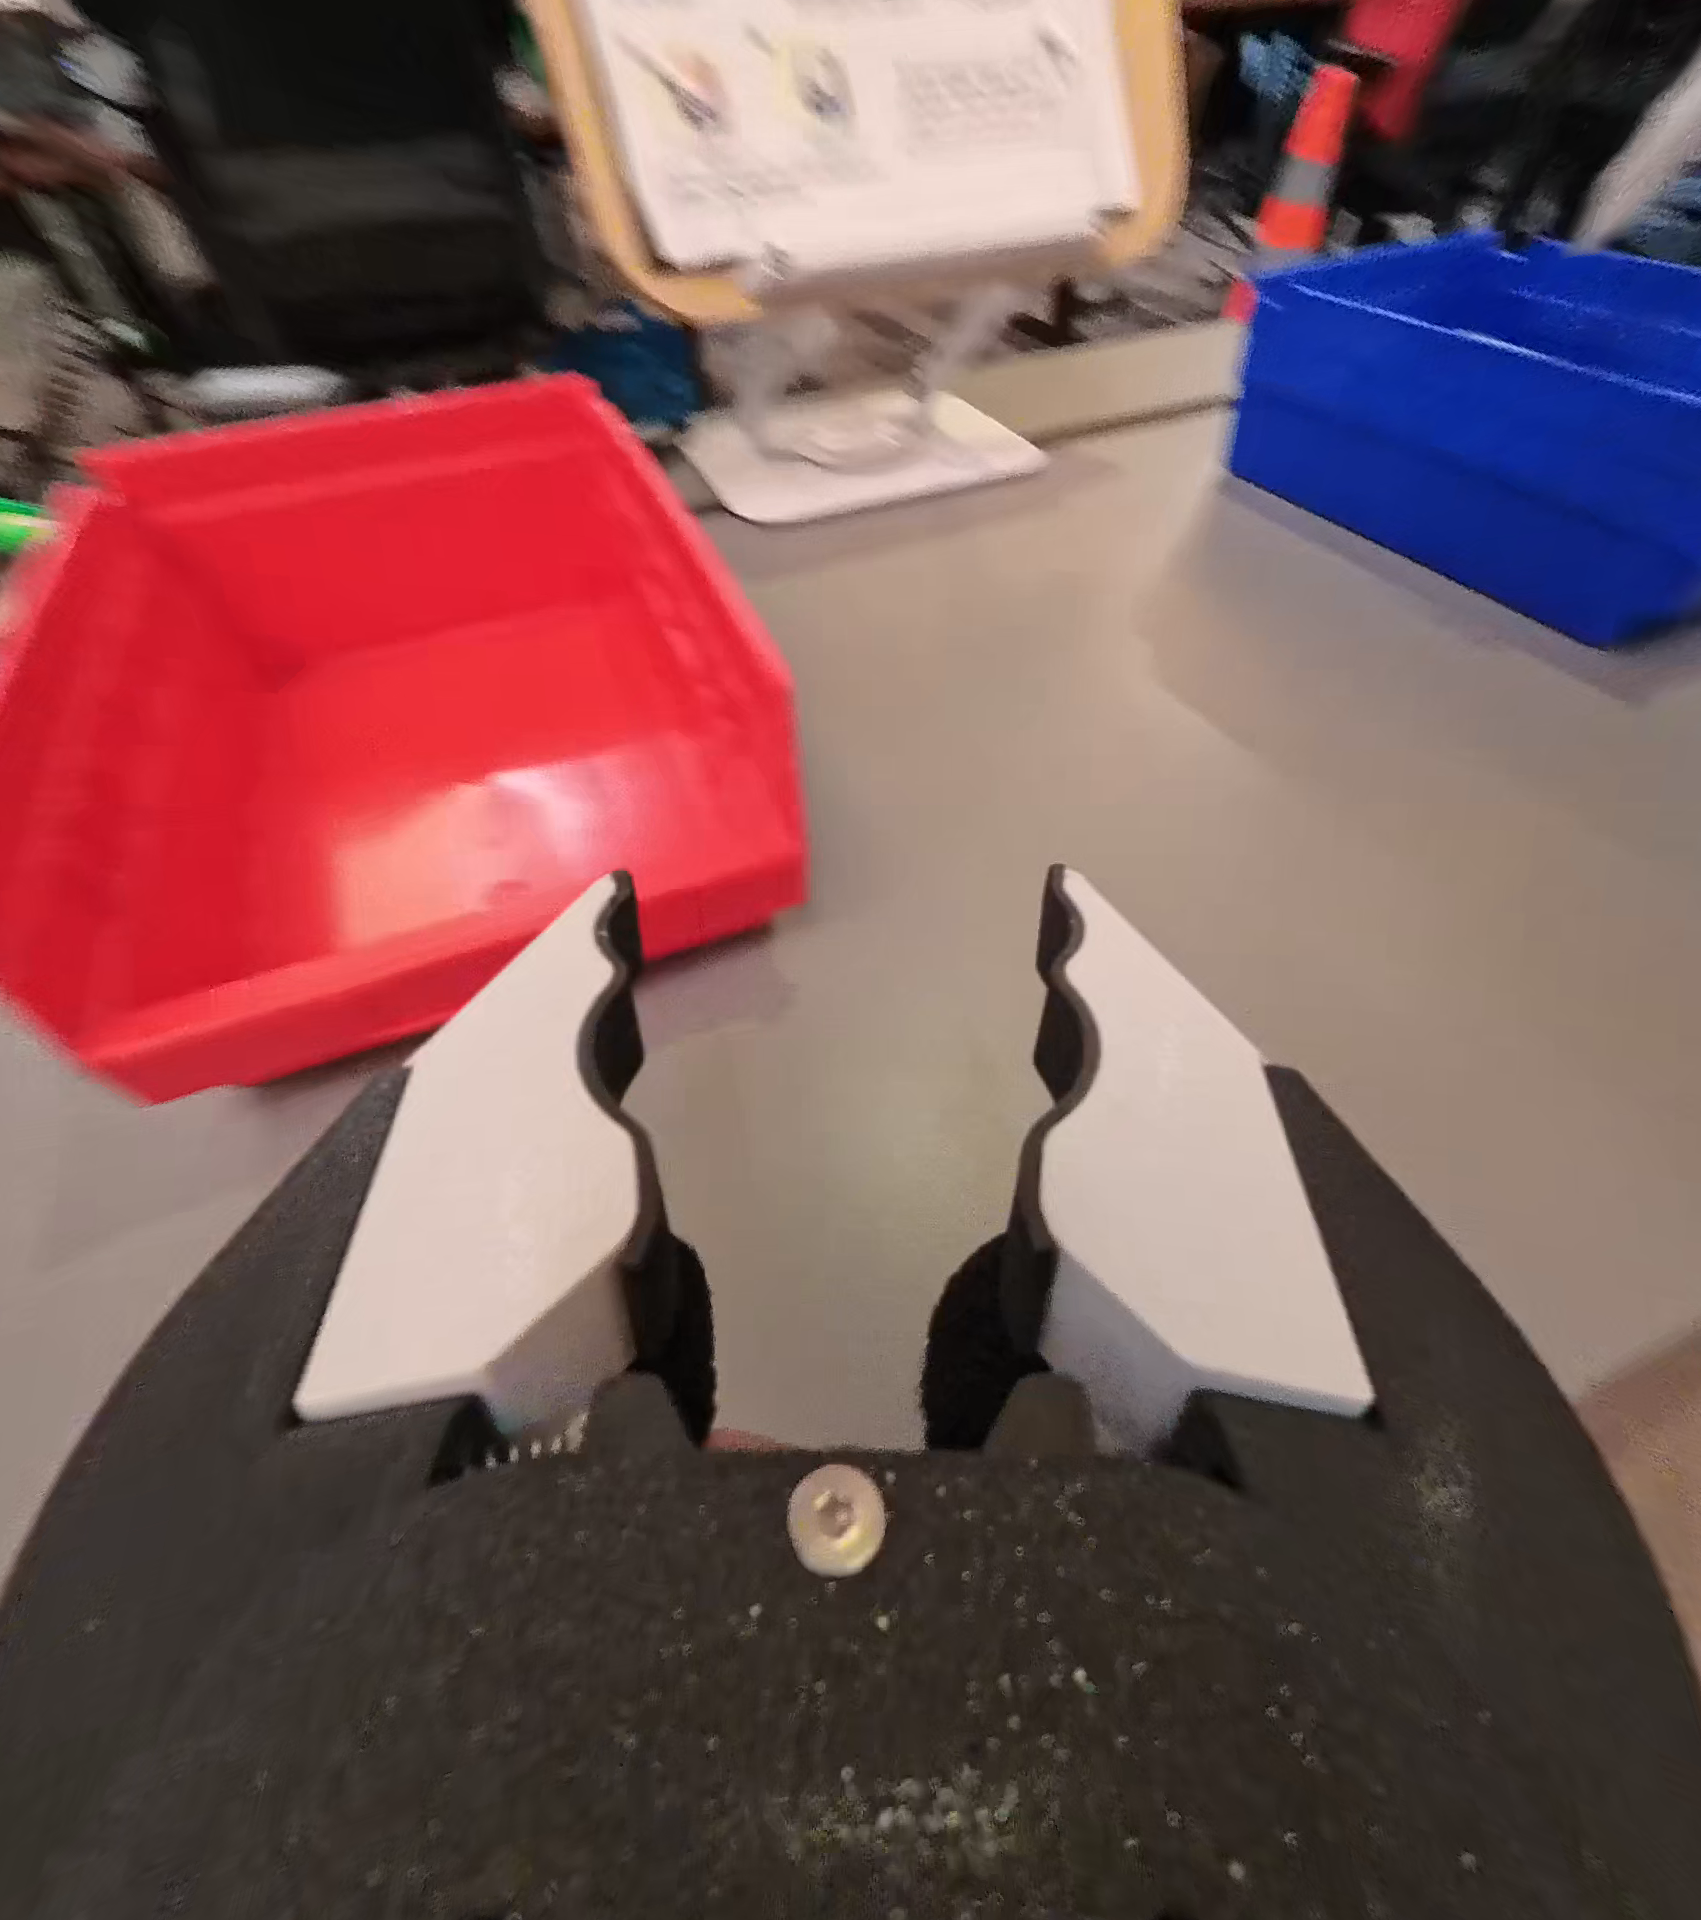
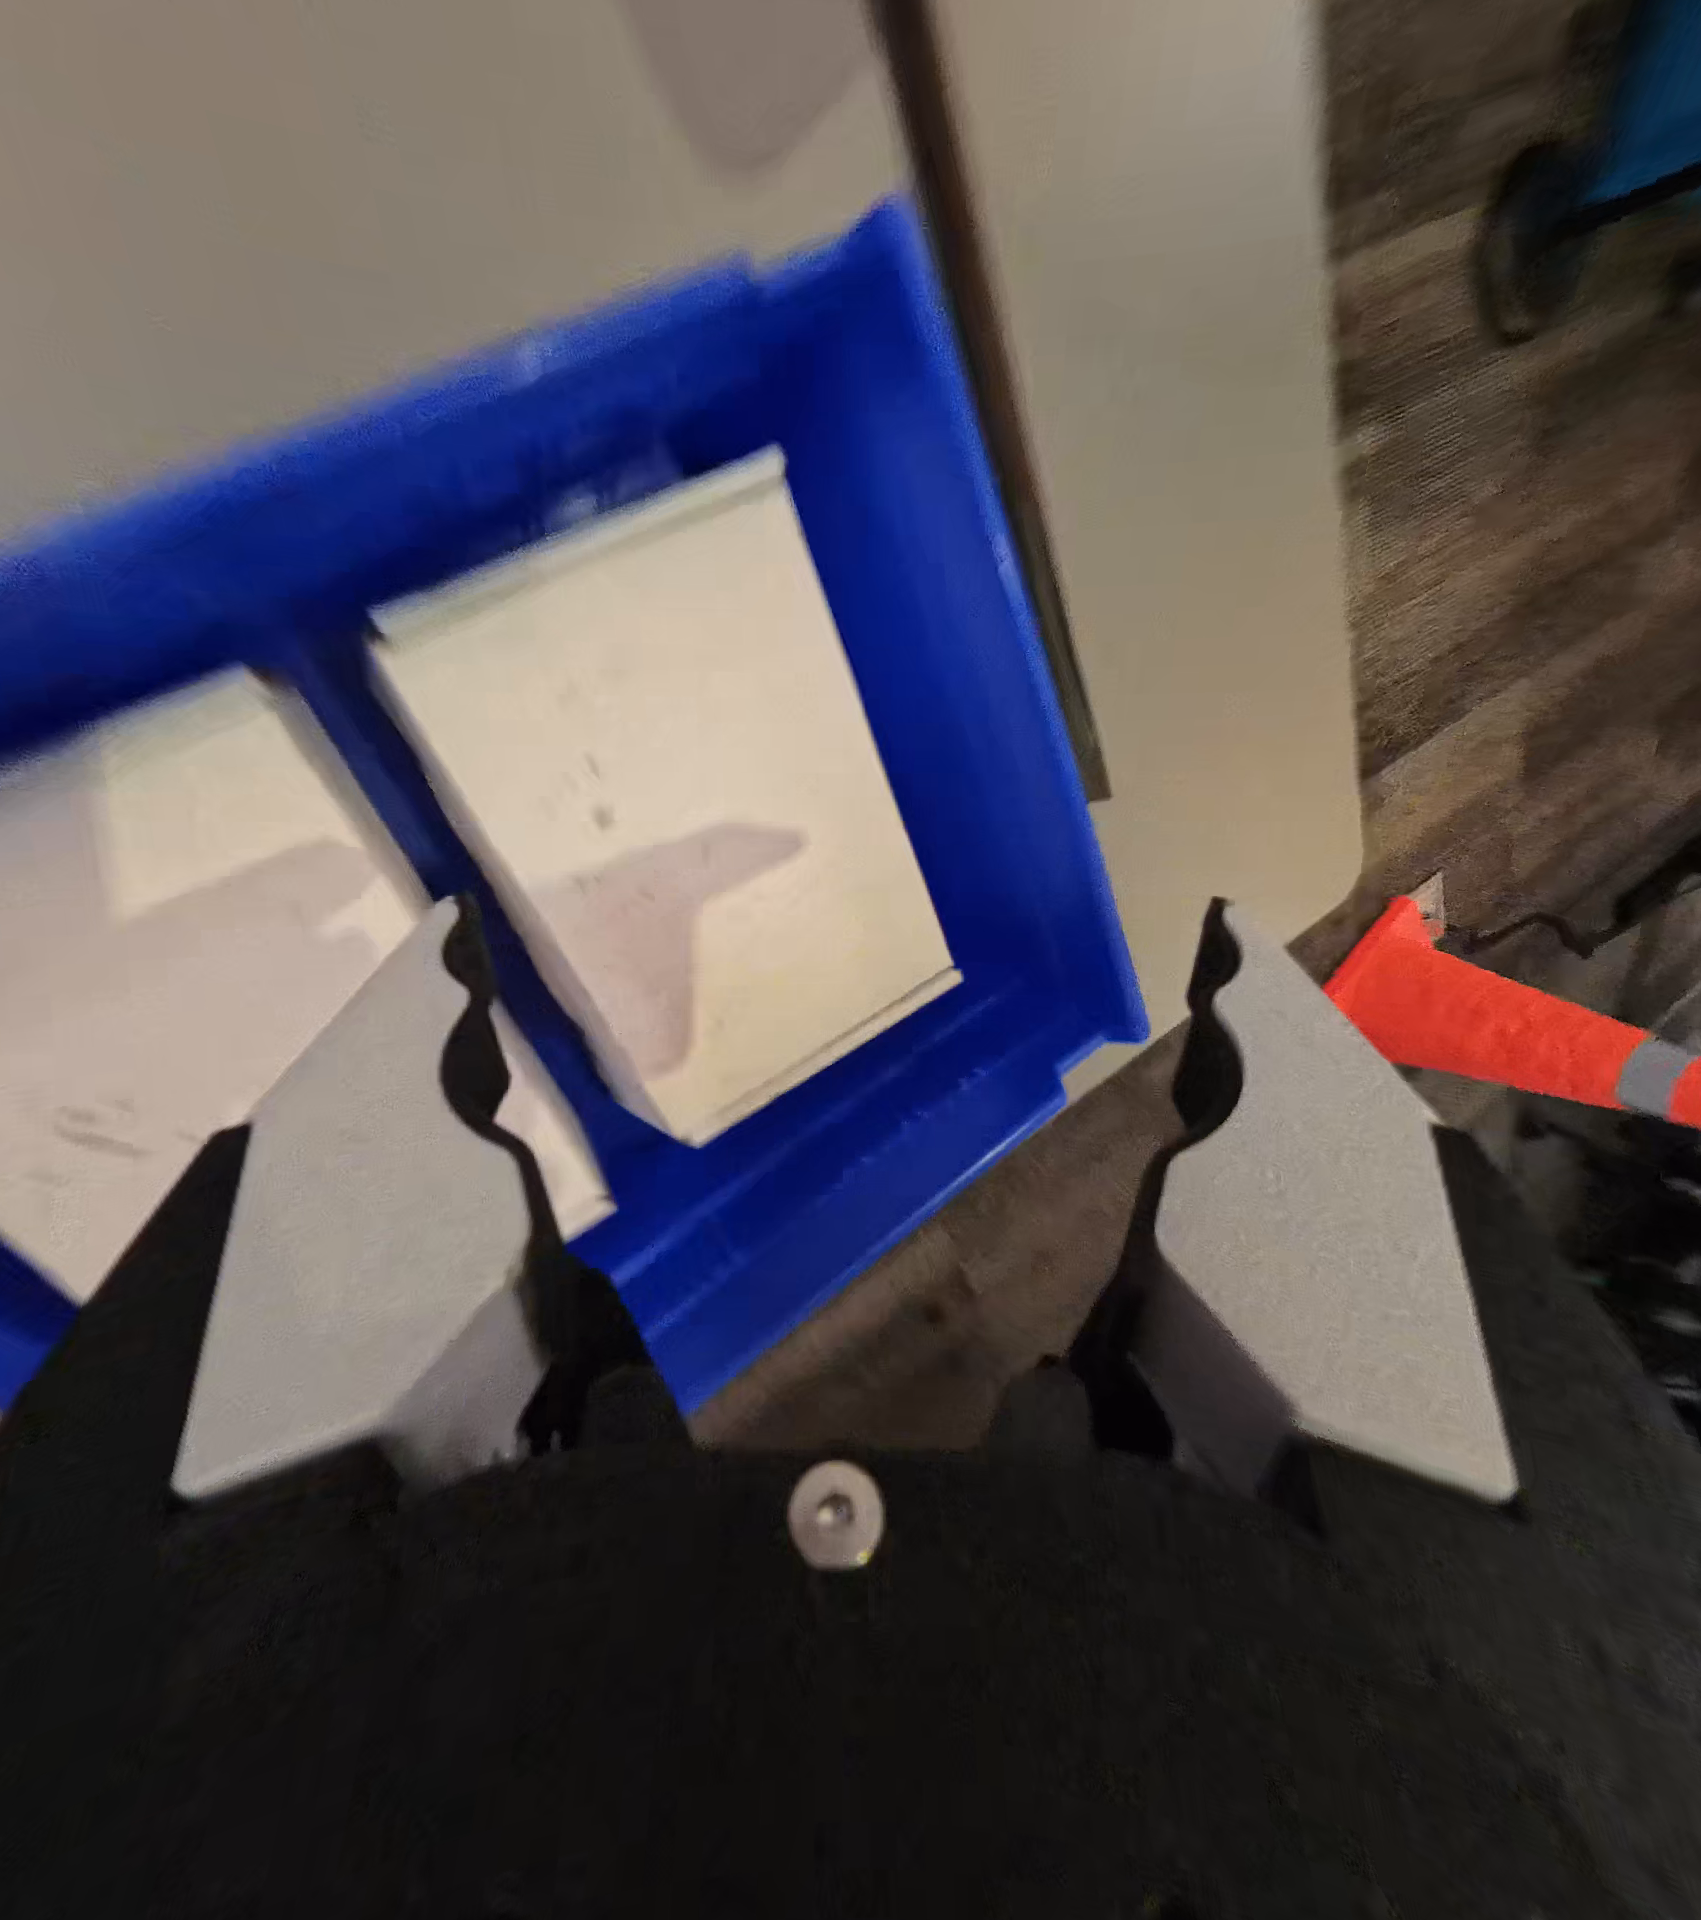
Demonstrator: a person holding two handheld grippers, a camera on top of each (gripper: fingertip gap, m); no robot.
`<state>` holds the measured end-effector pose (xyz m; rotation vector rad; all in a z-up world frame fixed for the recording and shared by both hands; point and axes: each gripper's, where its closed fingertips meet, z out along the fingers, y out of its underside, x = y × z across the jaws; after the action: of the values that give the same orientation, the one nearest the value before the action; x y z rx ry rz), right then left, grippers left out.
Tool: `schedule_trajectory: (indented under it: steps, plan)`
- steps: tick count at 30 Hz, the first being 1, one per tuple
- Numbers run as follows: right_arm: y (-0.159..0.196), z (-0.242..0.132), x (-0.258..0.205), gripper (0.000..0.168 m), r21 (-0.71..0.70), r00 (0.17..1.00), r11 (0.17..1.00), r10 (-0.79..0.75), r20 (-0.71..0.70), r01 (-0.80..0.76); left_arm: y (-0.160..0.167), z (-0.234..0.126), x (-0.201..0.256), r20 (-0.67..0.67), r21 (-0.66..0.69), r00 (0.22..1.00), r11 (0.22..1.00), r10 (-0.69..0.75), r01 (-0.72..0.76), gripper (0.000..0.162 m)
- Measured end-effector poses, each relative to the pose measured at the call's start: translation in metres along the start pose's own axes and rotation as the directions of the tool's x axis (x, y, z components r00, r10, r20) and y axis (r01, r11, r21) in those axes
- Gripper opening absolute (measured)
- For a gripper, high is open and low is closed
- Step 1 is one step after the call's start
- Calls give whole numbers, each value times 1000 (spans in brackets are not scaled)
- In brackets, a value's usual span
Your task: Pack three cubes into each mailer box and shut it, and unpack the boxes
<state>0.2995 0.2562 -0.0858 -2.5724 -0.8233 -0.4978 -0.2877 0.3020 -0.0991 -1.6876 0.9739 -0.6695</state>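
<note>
Left gripper [image 1: 838,883]: jaws apart, holding nothing, above the grey table [image 1: 1189,883], with a red bin [image 1: 358,727] showing no contents just ahead to its left and a blue bin [image 1: 1511,457] farther off to the right. Right gripper [image 2: 838,914]: jaws wide apart, holding nothing, over the blue bin [image 2: 991,727] at the table edge. Two white mailer boxes, closed, lie side by side inside that bin, one [image 2: 680,769] right, one [image 2: 129,935] left; orange cone [image 2: 1511,1039] on the floor beyond.

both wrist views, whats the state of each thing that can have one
left gripper: open, holds nothing
right gripper: open, holds nothing, above the blue bin
red bin: on the table, no contents visible
blue bin: on the table, holds two white mailer boxes
right mailer box: shut, lying flat
left mailer box: lying flat, partly hidden by the fingers
</note>
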Motion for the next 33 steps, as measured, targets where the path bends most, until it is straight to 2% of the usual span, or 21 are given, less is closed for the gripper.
schedule_trajectory:
  steps: [2, 4, 6, 7, 9, 11, 14, 16, 18, 22, 25, 30, 33]
  plan:
    - [-12, -38, -1, 131, 145, 979, 974, 187, -82, -174, -4, -10, -26, 97, 35, 995, 999, 30, -34, 69]
    - [-23, -70, -19, 131, 325, 917, 876, 395, -57, -357, 0, -13, -50, 187, 21, 981, 998, 55, -60, 72]
    - [-25, -92, -48, 126, 475, 808, 704, 589, 25, -528, 12, -12, -66, 228, -30, 972, 998, 58, -52, 80]
    - [-26, -98, -70, 121, 533, 755, 604, 647, 107, -593, 20, -11, -74, 254, -73, 966, 997, 46, -28, 78]
    - [-24, -100, -118, 110, 597, 639, 393, 717, 279, -700, 36, -10, -81, 258, -143, 966, 989, -11, 50, 85]
    - [-8, -99, -158, 98, 621, 528, 227, 770, 357, -750, 50, -9, -84, 246, -193, 968, 976, -54, 103, 79]
    - [34, -95, -195, 85, 640, 372, 99, 875, 308, -762, 63, -11, -93, 268, -244, 961, 960, -70, 138, 73]
    - [39, -100, -211, 73, 631, 372, 99, 873, 316, -770, 57, -10, -95, 265, -214, 961, 966, -83, 143, 66]
    - [49, -94, -223, 68, 611, 396, 176, 885, 244, -771, 52, -8, -97, 266, -185, 960, 973, -87, 139, 63]
    - [63, -83, -221, 67, 589, 447, 307, 889, 104, -748, 44, -7, -106, 310, -163, 951, 984, -16, 70, 60]
    - [71, -75, -216, 65, 569, 461, 350, 886, 57, -744, 40, -9, -106, 326, -146, 945, 988, 4, 47, 57]
    - [82, -68, -217, 65, 530, 501, 452, 863, -59, -717, 44, -12, -98, 300, -167, 953, 982, -38, 92, 52]
    - [85, -67, -217, 64, 518, 492, 459, 867, -83, -722, 48, -15, -97, 301, -182, 953, 979, -34, 92, 53]
